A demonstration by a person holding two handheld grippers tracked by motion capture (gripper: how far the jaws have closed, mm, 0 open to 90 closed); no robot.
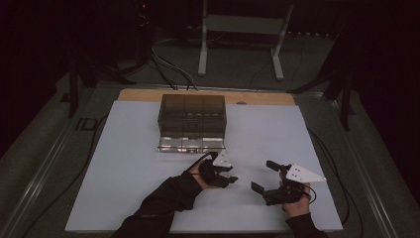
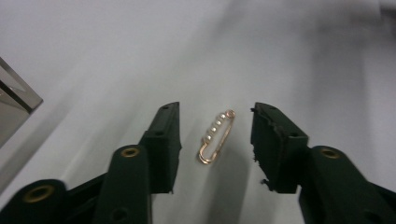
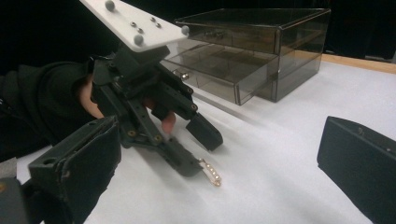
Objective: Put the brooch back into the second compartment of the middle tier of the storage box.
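1. The left gripper [image 2: 215,135] straddles a small gold wire pin with a row of pearl beads [image 2: 216,136], which lies flat on the matte white surface [image 2: 116,56]; its jaws are spread and clear of the pin.
2. The right gripper [image 1: 266,174] is released and holds nothing.
3. Beyond stands a smoky translucent plastic drawer box [image 3: 261,51]; the right gripper view shows one drawer pulled out.

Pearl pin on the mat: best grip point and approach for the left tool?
Grip the pearl pin across its narrow width at mid-length, coming from above. It lies flat on the white mat, a slim gold loop with pearls along one bar. The left tool already straddles it, pads clear.
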